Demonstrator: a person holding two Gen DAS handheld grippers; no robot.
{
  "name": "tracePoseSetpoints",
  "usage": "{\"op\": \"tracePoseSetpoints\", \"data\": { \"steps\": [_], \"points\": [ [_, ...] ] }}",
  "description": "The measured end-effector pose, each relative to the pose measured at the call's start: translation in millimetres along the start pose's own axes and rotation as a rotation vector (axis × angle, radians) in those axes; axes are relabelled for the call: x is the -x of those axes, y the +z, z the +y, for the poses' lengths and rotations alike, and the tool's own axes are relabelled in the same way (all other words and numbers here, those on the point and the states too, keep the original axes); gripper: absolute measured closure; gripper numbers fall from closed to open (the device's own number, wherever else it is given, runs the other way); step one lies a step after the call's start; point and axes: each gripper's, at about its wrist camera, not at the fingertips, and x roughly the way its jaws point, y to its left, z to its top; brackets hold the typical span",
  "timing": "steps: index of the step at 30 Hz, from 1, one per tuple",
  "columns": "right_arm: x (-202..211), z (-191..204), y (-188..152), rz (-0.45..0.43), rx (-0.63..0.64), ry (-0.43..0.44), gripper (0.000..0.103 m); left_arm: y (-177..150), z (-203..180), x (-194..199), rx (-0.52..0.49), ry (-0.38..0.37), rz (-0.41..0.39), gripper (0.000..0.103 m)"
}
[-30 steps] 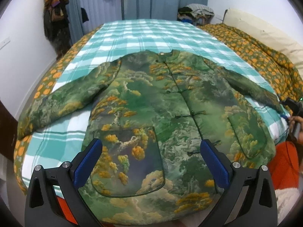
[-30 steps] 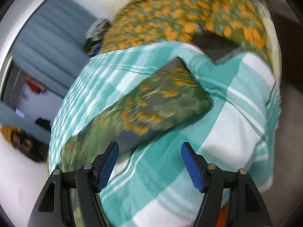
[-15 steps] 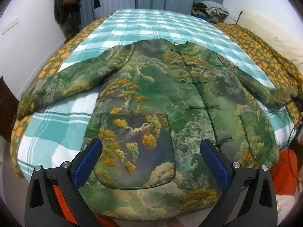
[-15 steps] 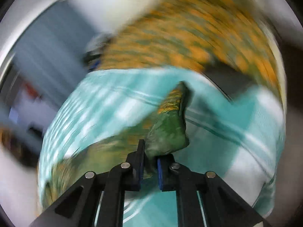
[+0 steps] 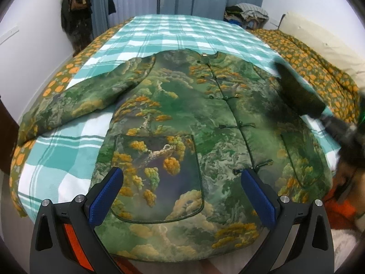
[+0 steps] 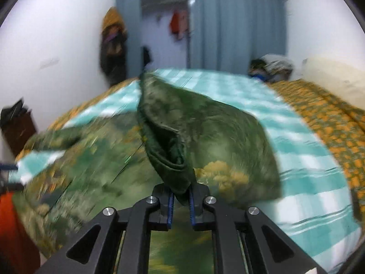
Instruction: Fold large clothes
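Observation:
A green padded jacket (image 5: 182, 123) with a landscape print lies front up on the bed, its left sleeve (image 5: 75, 100) stretched out flat. My left gripper (image 5: 180, 191) is open and empty above the jacket's hem and pocket. My right gripper (image 6: 181, 207) is shut on the cuff of the right sleeve (image 6: 168, 137) and holds it lifted over the jacket body. In the left wrist view that lifted sleeve (image 5: 296, 91) and my right gripper (image 5: 337, 125) show blurred at the right.
The bed has a teal checked cover (image 5: 182, 34) over an orange-flowered quilt (image 5: 319, 68). A pillow (image 5: 324, 43) lies at the far right, a clothes pile (image 5: 246, 16) at the far end. Curtains and hanging clothes stand behind. An orange garment (image 5: 340, 210) is by the near right edge.
My right gripper closed on the right sleeve's cuff and has swung it up and inward over the jacket. My left gripper stayed open and shifted slightly.

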Motion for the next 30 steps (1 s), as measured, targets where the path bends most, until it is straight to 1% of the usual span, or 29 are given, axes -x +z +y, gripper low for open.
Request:
{"op": "tracePoseSetpoints", "data": {
  "steps": [1, 2, 4, 5, 6, 8, 10, 11, 12, 14, 17, 18, 20, 22, 23, 24, 25, 26, 27, 28, 29, 30],
  "points": [
    [-8.4, 11.3, -9.0, 0.023, 0.028, -0.002, 0.092, -0.7, -0.1, -0.9, 0.000, -0.003, 0.003, 0.000],
    [-12.5, 23.0, -19.3, 0.051, 0.046, 0.003, 0.089, -1.0, -1.2, -2.7, -0.002, -0.010, 0.008, 0.000],
    [-27.7, 33.6, -35.3, 0.147, 0.052, 0.036, 0.074, -0.2, -4.6, -5.4, -0.007, -0.029, 0.017, 0.000],
    [-32.0, 35.9, -42.0, 0.191, 0.047, 0.063, 0.056, 0.9, -7.1, -6.6, -0.012, -0.045, 0.020, 0.000],
    [-32.0, 37.4, -47.7, 0.223, 0.036, 0.097, 0.045, 3.9, -11.5, -8.0, -0.019, -0.071, 0.023, 0.000],
    [-17.1, 39.6, -52.0, 0.217, 0.028, 0.127, 0.044, 10.6, -18.9, -10.4, -0.026, -0.123, 0.025, 0.000],
    [-1.0, 38.0, -54.6, 0.205, 0.025, 0.146, 0.044, 23.1, -30.3, -15.6, -0.024, -0.207, 0.038, 0.000],
    [8.1, 34.5, -55.0, 0.185, 0.015, 0.142, 0.043, 30.5, -37.4, -20.6, -0.016, -0.256, 0.049, 0.000],
    [19.6, 26.7, -56.8, 0.159, -0.004, 0.129, 0.040, 36.8, -44.3, -26.2, -0.009, -0.304, 0.065, 0.000],
    [30.9, 21.0, -59.4, 0.127, -0.042, 0.102, 0.037, 49.5, -63.7, -45.8, -0.004, -0.399, 0.120, 0.001],
    [41.3, 3.9, -67.9, 0.099, -0.110, 0.059, 0.037, 60.0, -95.8, -78.3, -0.015, -0.463, 0.193, 0.001],
    [42.8, -1.8, -70.7, 0.094, -0.137, 0.044, 0.037, 61.9, -109.8, -96.3, -0.013, -0.479, 0.237, 0.002],
    [44.1, -7.7, -73.4, 0.088, -0.173, 0.034, 0.037, 62.5, -128.3, -126.7, 0.021, -0.481, 0.310, 0.011],
    [45.5, -11.5, -73.2, 0.080, -0.184, 0.033, 0.037, 60.4, -141.7, -148.5, 0.051, -0.470, 0.366, 0.032],
    [46.5, -12.0, -72.7, 0.072, -0.179, 0.034, 0.037, 59.8, -146.6, -157.1, 0.061, -0.455, 0.384, 0.038],
    [48.2, -11.8, -72.3, 0.063, -0.170, 0.036, 0.037, 59.1, -152.1, -164.0, 0.064, -0.423, 0.389, 0.053],
    [48.6, -10.3, -72.3, 0.056, -0.156, 0.037, 0.037, 58.5, -154.5, -165.5, 0.062, -0.399, 0.383, 0.072],
    [49.9, -10.6, -72.8, 0.054, -0.149, 0.038, 0.037, 59.1, -156.7, -165.0, 0.059, -0.368, 0.372, 0.083],
    [49.2, -10.0, -73.4, 0.052, -0.142, 0.041, 0.037, 60.3, -157.3, -162.4, 0.063, -0.361, 0.368, 0.091],
    [49.6, -11.4, -74.1, 0.053, -0.141, 0.044, 0.037, 62.3, -157.0, -158.2, 0.068, -0.373, 0.363, 0.094],
    [49.6, -12.4, -75.0, 0.055, -0.142, 0.046, 0.037, 65.6, -156.7, -153.0, 0.064, -0.380, 0.351, 0.095],
    [48.6, -14.1, -75.1, 0.055, -0.147, 0.044, 0.037, 72.1, -157.4, -141.8, 0.036, -0.369, 0.323, 0.095]
  ]
}}
